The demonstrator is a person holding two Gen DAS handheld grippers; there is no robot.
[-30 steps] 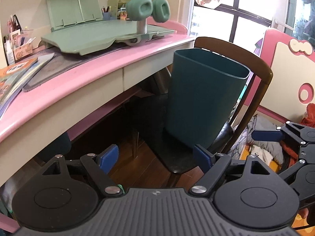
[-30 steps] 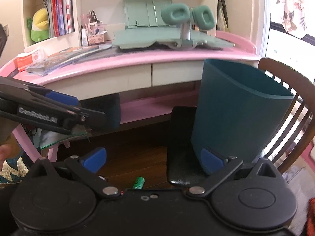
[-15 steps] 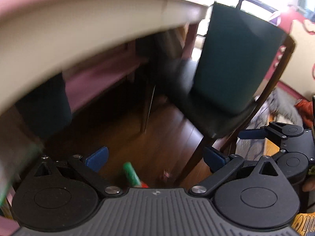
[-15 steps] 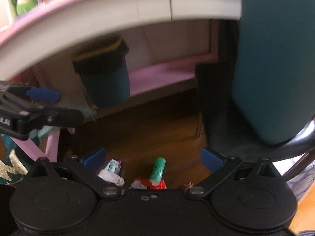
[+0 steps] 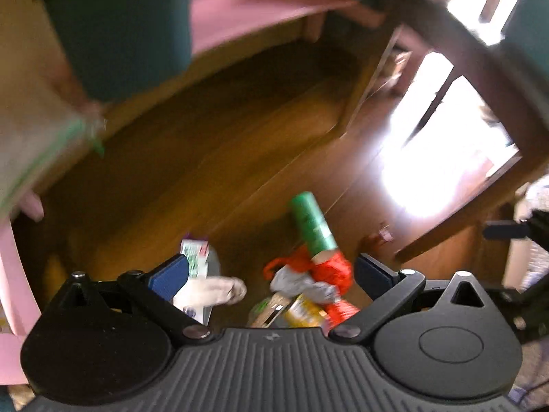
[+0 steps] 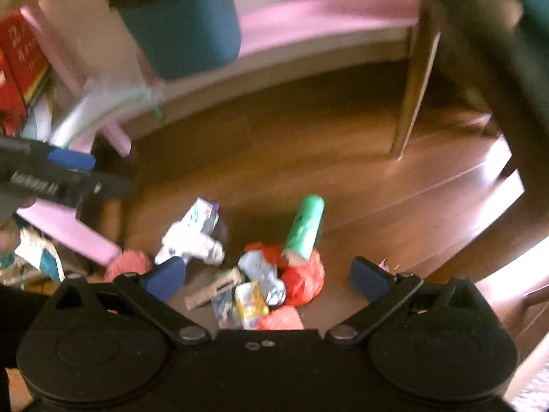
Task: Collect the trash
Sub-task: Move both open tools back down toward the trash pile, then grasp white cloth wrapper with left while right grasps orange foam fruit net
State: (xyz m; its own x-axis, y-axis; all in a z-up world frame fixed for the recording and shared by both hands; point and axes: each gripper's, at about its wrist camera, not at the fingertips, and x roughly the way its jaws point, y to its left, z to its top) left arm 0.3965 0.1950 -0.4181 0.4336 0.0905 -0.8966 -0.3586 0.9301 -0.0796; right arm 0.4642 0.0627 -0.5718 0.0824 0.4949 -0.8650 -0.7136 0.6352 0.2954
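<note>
Left tongs (image 5: 271, 273): released, blue pads spread wide with nothing clamped between them, pointing steeply down at a litter heap on the wooden floor (image 5: 206, 158). Right tongs (image 6: 267, 276): likewise released and empty, aimed at the same heap from the other side. Both views are motion-blurred, so fine detail is uncertain.

Directly between and just beyond the left tongs' pads lies a crumpled red plastic bag (image 5: 329, 271), with grey crumpled wrapping (image 5: 302, 283) and a yellow packet (image 5: 302, 312) against it. A green cylindrical roll (image 5: 312, 226) rests with its near end on the red bag and its far end pointing away from the tongs. Beside the left pad sits a small printed carton (image 5: 195, 257) with a white crumpled tissue (image 5: 219, 290) just below it.

In the right wrist view the same items appear between the pads: the red bag (image 6: 303, 276), the green roll (image 6: 303, 228) tilted away, the grey wrapping (image 6: 262, 274), the yellow packet (image 6: 250, 300), the carton with tissue (image 6: 194, 237) nearer the left pad, and a flat cardboard strip (image 6: 214, 288). A pink fuzzy ball (image 6: 128, 264) lies just outside the left pad.

Farther out stand a dark teal bin (image 6: 185, 34) under the pink counter, a pink lower shelf (image 6: 319, 17), and a wooden chair leg (image 6: 413, 92). The left tongs' body enters the right wrist view at its left edge.
</note>
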